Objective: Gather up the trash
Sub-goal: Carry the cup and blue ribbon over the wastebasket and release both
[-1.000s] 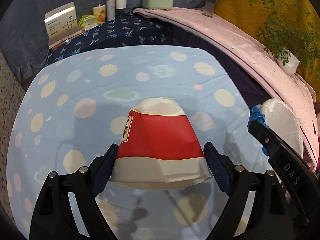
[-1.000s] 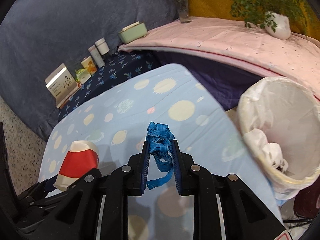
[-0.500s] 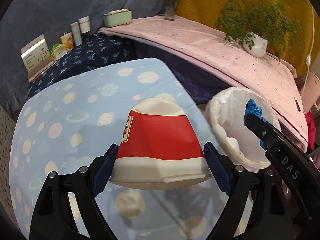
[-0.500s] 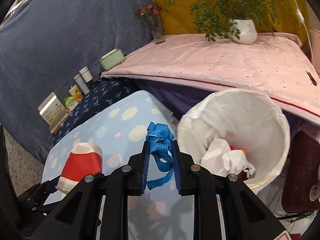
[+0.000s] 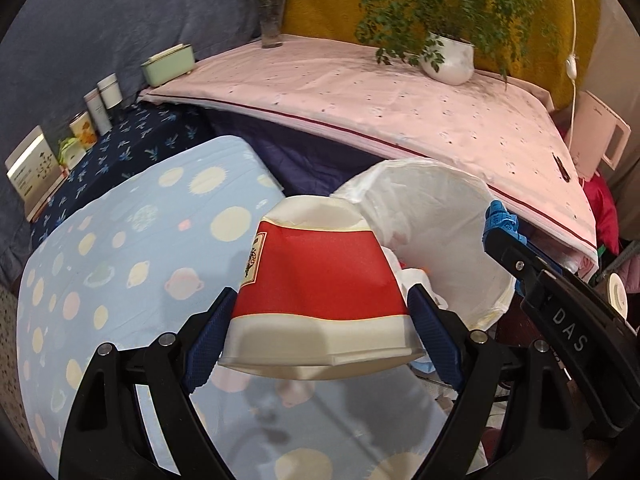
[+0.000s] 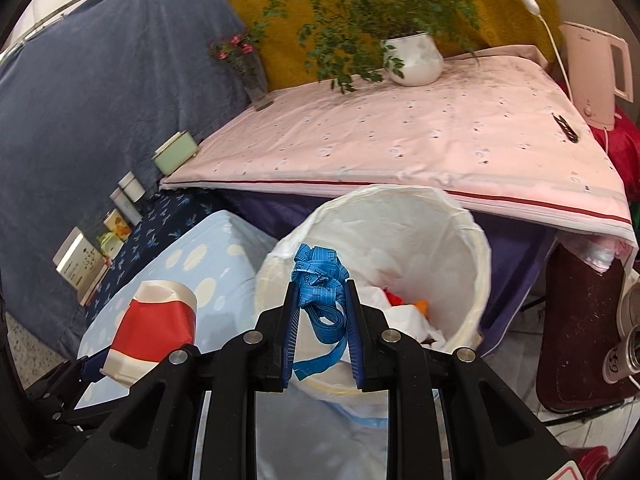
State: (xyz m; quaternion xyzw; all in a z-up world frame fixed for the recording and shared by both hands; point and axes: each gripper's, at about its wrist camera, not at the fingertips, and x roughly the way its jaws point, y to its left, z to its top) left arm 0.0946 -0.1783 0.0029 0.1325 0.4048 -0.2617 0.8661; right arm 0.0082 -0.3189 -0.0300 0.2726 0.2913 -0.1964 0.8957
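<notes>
My left gripper (image 5: 320,320) is shut on a red and white paper cup (image 5: 316,280), held on its side above the blue spotted table's right edge, next to the bin. The cup also shows in the right wrist view (image 6: 154,320). My right gripper (image 6: 320,304) is shut on a bunched blue tape measure (image 6: 318,280) and holds it over the near rim of the white-lined trash bin (image 6: 472,248). The bin (image 5: 440,208) holds crumpled white, red and orange trash. The right gripper with the tape shows at the right of the left wrist view (image 5: 500,220).
A pink-clothed table (image 6: 400,136) stands behind the bin with a potted plant (image 6: 412,56), a flower vase (image 6: 252,76) and a kettle (image 6: 600,76). Boxes and tins (image 5: 96,108) line the dark blue cloth at the back left. A dark stool (image 6: 580,320) stands right of the bin.
Both grippers have swung right from over the blue spotted table to the bin, each still holding its item. The bin now sits right ahead of both.
</notes>
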